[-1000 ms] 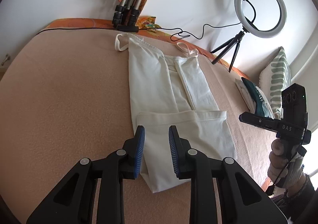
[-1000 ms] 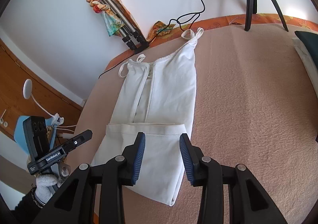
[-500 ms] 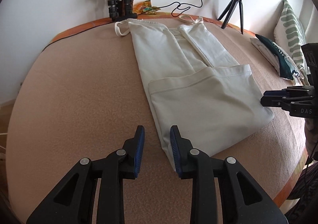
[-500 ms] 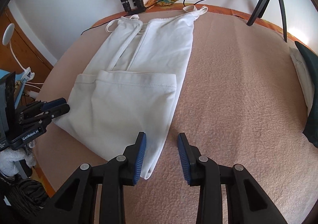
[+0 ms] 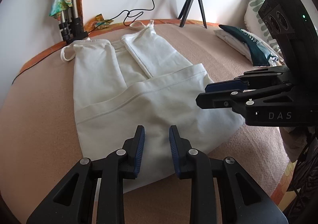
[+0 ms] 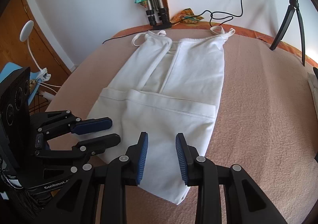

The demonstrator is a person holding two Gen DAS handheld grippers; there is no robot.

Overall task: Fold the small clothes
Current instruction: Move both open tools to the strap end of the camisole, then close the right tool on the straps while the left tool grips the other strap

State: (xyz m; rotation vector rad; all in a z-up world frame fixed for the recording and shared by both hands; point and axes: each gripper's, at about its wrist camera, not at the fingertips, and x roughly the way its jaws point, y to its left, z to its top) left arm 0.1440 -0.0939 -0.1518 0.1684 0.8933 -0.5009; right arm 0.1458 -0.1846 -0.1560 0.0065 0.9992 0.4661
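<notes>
A white strappy top (image 5: 139, 88) lies flat on the pink blanket, its sides folded inward and its bottom part folded up over the middle; it also shows in the right wrist view (image 6: 169, 94). My left gripper (image 5: 156, 134) is open and empty, low over the near folded edge. My right gripper (image 6: 161, 141) is open and empty over the same near edge. Each gripper shows in the other's view: the right one (image 5: 206, 94) at the top's right side, the left one (image 6: 114, 130) at its left side.
The pink blanket (image 5: 39, 124) covers the bed. A ring light tripod (image 5: 191, 5) and a folded tripod with a coloured cloth (image 5: 67, 15) stand at the back by the wall. Folded clothes (image 5: 244, 43) and a pillow lie at the right.
Both grippers have swung toward each other along the near folded edge and lowered. Each now shows close in the other's view. The top has not moved.
</notes>
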